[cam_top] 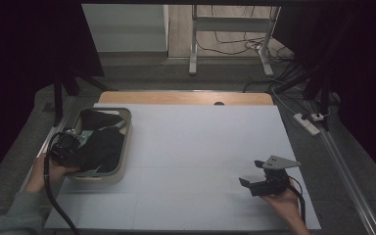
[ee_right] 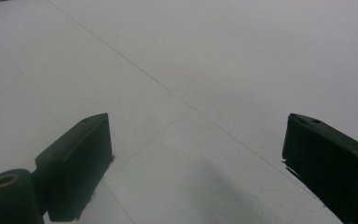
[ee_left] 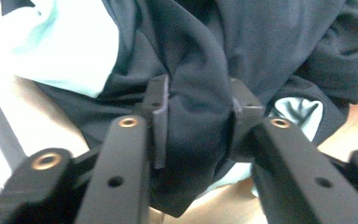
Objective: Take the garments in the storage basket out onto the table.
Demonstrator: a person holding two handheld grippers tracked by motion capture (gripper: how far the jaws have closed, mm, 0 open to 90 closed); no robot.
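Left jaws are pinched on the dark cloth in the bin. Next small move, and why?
Probably a short lift straight up. The left gripper is shut on a fold of the dark garment, which lies bunched in the beige bin. Raising it should free the cloth over the bin's wall before carrying it to the white table, where the right gripper waits open.

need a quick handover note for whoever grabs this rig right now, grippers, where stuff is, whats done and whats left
Left gripper: shut on a fold of the dark fabric garment, down in the beige rounded plastic bin at the table's left edge.
Right gripper: open, holding nothing, resting low over the white table top at the right.
Done: the garment is pinched.
Left: it still lies in the bin with a pale light-blue cloth; probably lift it out onto the table.
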